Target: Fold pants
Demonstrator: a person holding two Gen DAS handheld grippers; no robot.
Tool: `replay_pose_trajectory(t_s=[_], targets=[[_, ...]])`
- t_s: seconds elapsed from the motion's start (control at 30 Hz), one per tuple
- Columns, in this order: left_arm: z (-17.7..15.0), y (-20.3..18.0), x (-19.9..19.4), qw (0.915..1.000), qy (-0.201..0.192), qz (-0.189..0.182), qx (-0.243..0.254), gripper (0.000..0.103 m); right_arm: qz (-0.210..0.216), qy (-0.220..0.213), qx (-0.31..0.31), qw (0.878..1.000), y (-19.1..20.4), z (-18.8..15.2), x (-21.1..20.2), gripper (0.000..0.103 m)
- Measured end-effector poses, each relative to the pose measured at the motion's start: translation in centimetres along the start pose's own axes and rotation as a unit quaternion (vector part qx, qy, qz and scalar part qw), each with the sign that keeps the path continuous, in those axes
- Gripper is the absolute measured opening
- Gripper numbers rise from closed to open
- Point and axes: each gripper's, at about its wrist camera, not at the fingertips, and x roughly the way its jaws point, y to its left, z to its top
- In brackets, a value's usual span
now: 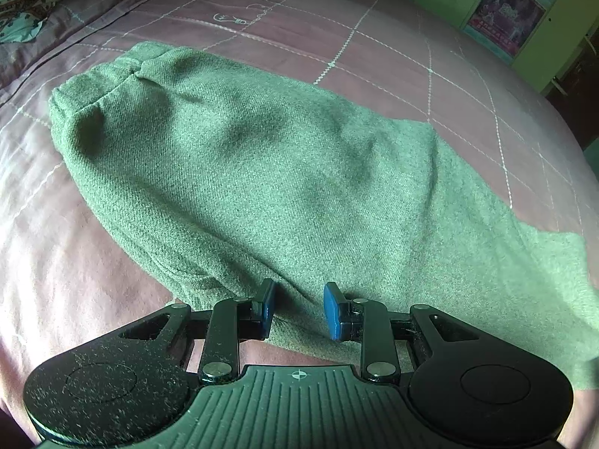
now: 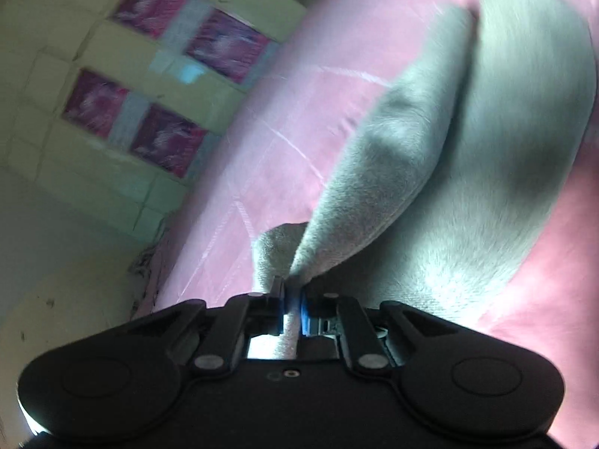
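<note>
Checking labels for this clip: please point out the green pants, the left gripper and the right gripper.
green pants (image 1: 232, 157): left wrist view, middle of the flat cloth.
left gripper (image 1: 299, 308): left wrist view, between its open fingertips.
right gripper (image 2: 293, 292): right wrist view, between fingertips pinching cloth.

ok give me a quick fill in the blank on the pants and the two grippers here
1. The green pants lie on a ____ bedspread with white grid lines.
2. The left gripper has its jaws ____, with nothing held between them.
3. The right gripper has its jaws ____ on a bunched bit of the pants.
4. The elastic ____ of the pants lies at the end far from the left gripper.

Missing words: pink; open; shut; waistband
</note>
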Motion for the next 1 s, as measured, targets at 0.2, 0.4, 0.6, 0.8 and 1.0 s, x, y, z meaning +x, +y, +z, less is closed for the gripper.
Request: replay_pose_trajectory(t_s=[0.2,0.4,0.6,0.8,1.0], targets=[[-0.3,-1.8,-0.5,0.9981,-0.016,0.033,0.049,0.029,-0.123,0.077,-0.057,0.988,-2.5,-1.9,2.5,0.017],[-0.7,-5.2,-1.6,0.998,-0.018,-0.008,0.061,0.029,-0.049,0.039,0.033,0.998,-4.7,1.4,0.5,0.036],[-2.7,-8.1,0.6,0.997,0.013,-0.002,0.076,0.029,-0.047,-0.004,0.139,0.989,-9.4,2.2,0.2,0.034],[-2.6,-8.0,0.5,0.9968,0.019,0.0,0.078,0.031,-0.047,-0.054,0.172,0.982,-10.3,5.1,2.5,0.01],[-3.0,-8.5,0.2,0.9937,0.015,0.007,0.111,0.031,-0.051,-0.111,-0.094,0.988,-0.6,5.5,0.6,0.008]])
